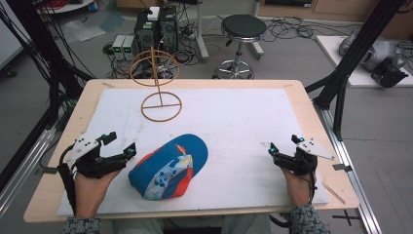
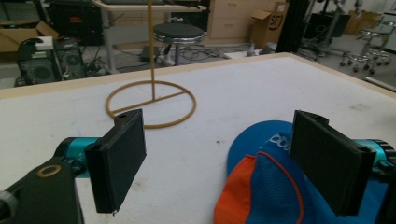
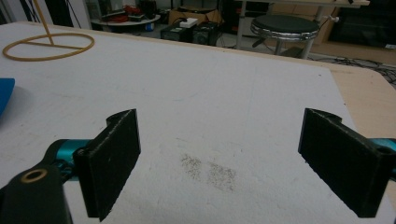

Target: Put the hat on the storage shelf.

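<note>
White sheeting covers the worktop (image 1: 272,122), and beyond its far edge I see a stool (image 1: 242,29) and computer cases on the lab floor. My left gripper (image 1: 119,145) rests near the front edge with its jaws spread wide and holding nothing. The blue and orange cap (image 1: 168,167) lies flat on the sheet just beside that gripper; in the left gripper view its blue crown and orange mesh (image 2: 261,186) sit low between the jaws, closer to the right-hand one and partly behind it. Ahead of those jaws and well apart stands the wire hat stand (image 1: 160,105), its ring base on the sheet and its post rising to an upper hoop. My right gripper (image 1: 284,146) is well away from the cap, jaws spread, with bare sheet between them.

I judge this as the approach step: nothing is gripped yet. Next I would ease the left jaws forward and down over the cap's near edge, pinch the fabric, then lift it toward the stand.
</note>
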`<state>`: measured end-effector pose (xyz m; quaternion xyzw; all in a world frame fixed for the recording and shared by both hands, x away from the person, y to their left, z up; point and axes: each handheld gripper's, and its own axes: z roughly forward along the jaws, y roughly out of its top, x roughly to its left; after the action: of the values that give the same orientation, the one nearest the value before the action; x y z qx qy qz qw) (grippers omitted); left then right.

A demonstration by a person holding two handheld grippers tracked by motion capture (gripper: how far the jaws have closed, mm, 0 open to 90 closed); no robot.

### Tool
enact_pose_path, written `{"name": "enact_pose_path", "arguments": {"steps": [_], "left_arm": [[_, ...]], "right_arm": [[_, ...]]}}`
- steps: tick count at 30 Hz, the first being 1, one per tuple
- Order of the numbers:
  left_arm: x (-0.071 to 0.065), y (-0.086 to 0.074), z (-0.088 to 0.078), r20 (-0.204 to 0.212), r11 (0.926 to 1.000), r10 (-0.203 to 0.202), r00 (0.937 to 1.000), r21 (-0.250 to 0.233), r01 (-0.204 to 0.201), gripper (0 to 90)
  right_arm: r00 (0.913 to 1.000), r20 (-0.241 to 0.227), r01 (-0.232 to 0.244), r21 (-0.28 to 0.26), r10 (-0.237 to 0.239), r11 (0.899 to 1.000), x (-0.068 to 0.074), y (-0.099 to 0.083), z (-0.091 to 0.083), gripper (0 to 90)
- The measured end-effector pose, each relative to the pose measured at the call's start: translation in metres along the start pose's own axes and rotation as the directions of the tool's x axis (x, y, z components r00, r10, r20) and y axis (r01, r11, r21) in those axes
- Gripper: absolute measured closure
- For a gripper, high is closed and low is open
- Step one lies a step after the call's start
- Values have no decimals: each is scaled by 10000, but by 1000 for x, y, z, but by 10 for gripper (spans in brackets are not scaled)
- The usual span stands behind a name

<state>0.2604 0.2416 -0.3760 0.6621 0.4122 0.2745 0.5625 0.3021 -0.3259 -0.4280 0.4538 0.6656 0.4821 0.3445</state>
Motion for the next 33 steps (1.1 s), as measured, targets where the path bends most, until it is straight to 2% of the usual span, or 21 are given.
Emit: {"name": "enact_pose_path", "arguments": {"steps": [9,16,20,24,25,27,31,32,33], "left_arm": [[-8,5,2,959,9998,163,9953,111,-175,191],[-15,4,7,1776,9982,427,9832,344,-495,201],[-16,2,9,1924,9969,487,9801,506,-595,202],[-21,2,11,2163,9954,624,9743,581,-767,204],[-22,2,12,2235,9952,654,9725,563,-799,203],[-26,2,13,2563,9940,751,9637,578,-928,204],[-35,-1,20,3192,9858,1028,9421,936,-1393,215],[-36,-2,21,3232,9843,1068,9403,993,-1459,223],[-37,-3,23,3195,9831,1099,9412,1048,-1504,224]], "right_arm": [[10000,6,10,47,-10,10000,1,0,0,120],[10000,1,-19,50,19,10000,1,0,0,120],[10000,46,-27,90,27,10000,0,0,0,120],[10000,85,-39,40,39,10000,-2,0,-1,120],[9999,82,-69,61,69,10000,-2,0,-1,120],[9999,91,-81,70,80,9999,-2,0,0,120],[9999,137,-91,172,89,9998,-2,0,0,121],[9999,145,-83,136,81,9999,-2,-1,-1,120],[9999,153,-77,134,75,9999,-2,0,-1,121]]}}
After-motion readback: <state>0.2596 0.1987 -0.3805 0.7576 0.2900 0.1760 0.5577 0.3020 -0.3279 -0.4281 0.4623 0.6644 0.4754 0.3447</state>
